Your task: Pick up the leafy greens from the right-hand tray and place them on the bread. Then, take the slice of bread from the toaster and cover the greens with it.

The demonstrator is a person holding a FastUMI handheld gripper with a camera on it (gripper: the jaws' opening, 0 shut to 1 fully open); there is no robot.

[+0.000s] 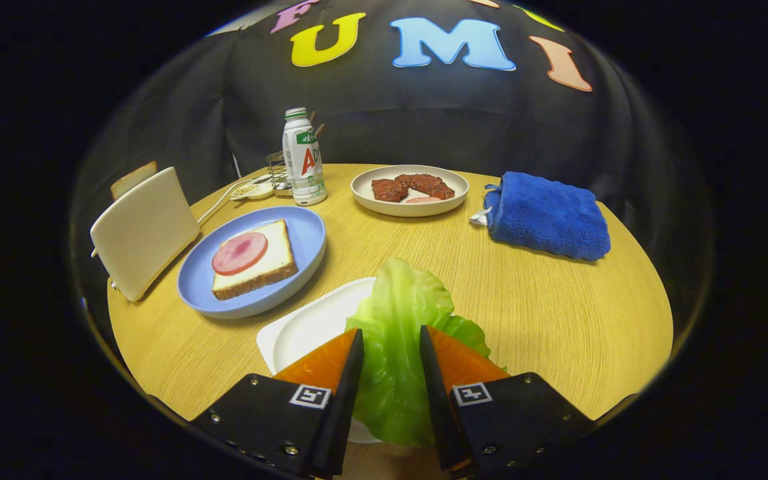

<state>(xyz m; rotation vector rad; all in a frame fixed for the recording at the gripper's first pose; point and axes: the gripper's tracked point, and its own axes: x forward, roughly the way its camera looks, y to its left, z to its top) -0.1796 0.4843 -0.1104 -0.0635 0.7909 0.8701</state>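
Gripper [391, 340] clamped on lettuce [397, 313], over white tray [304, 327]. Bread [254, 260] with ham slice [239, 253] on blue plate [291, 233] at 10 o'clock; toaster [144, 230] beyond.

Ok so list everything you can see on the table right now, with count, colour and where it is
Lettuce leaf: 1, green, between the fingers, over the white tray.
White tray: 1, just ahead of the fingers.
Blue plate: 1, beyond the tray.
Bread slice: 1, white with brown crust, on the blue plate.
Ham slice: 1, pink, on the bread.
Toaster: 1, cream, beside the blue plate, bread in its slot.
Bottle: 1, white, behind the blue plate.
Cream plate: 1, holding brown meat pieces.
Towel: 1, blue, folded, beside the cream plate.
Fingers: 2, either side of the leaf; contact unclear.
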